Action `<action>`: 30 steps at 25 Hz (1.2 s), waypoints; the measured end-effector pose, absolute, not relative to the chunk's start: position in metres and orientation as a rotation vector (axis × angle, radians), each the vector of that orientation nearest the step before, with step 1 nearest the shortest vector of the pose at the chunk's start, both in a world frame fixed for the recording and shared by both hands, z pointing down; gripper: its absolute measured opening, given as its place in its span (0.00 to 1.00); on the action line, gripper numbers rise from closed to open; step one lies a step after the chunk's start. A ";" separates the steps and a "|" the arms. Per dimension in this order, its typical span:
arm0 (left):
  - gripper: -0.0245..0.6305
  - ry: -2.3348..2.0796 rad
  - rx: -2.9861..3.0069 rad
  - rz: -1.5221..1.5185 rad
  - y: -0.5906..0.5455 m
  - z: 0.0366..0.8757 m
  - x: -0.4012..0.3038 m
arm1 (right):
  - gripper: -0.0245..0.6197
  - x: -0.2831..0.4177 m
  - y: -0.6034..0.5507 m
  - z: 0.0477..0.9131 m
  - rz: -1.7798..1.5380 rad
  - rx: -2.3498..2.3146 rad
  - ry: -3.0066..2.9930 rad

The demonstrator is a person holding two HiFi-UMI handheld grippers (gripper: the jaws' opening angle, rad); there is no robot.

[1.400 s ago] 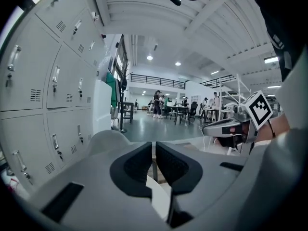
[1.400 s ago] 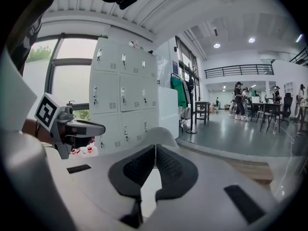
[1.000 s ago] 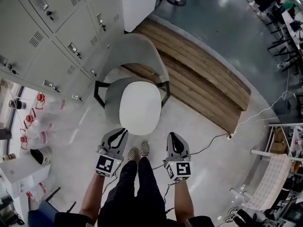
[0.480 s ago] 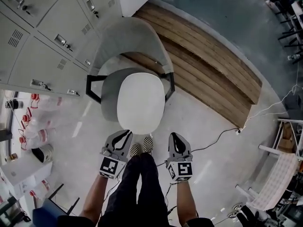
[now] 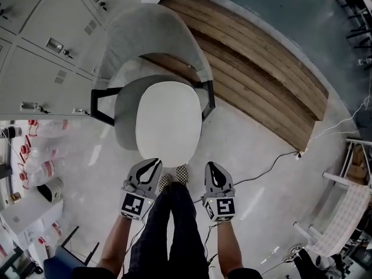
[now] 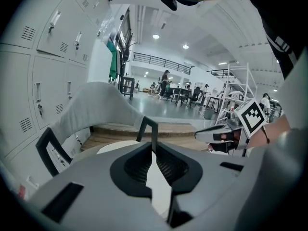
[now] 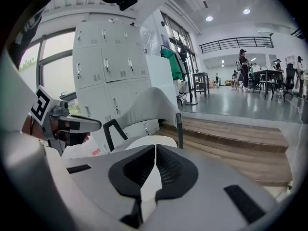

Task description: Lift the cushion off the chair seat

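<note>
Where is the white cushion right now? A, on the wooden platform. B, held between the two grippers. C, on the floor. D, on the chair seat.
D: the cushion lies flat on the grey chair seat, and the left gripper and right gripper are both shut with nothing in them.

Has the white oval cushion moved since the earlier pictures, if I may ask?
No. The white oval cushion still lies centred on the grey chair seat, not shifted toward any edge.
</note>
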State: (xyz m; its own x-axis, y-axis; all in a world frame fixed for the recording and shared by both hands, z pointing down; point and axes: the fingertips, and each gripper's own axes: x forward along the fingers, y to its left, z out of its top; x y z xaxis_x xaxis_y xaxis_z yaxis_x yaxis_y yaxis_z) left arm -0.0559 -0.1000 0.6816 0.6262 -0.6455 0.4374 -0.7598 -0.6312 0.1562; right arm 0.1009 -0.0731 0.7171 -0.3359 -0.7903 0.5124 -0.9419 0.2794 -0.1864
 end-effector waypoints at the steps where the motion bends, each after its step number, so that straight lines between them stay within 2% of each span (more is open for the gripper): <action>1: 0.10 -1.134 2.523 0.480 -0.102 0.688 -0.055 | 0.08 0.101 -0.073 0.725 0.677 1.578 -2.231; 17: 0.10 -1.117 2.468 0.520 -0.115 0.783 -0.057 | 0.08 0.093 -0.078 0.834 0.782 1.497 -2.176; 30: 0.10 -1.115 2.421 0.520 -0.124 0.803 -0.059 | 0.09 0.082 -0.090 0.877 0.860 1.422 -2.200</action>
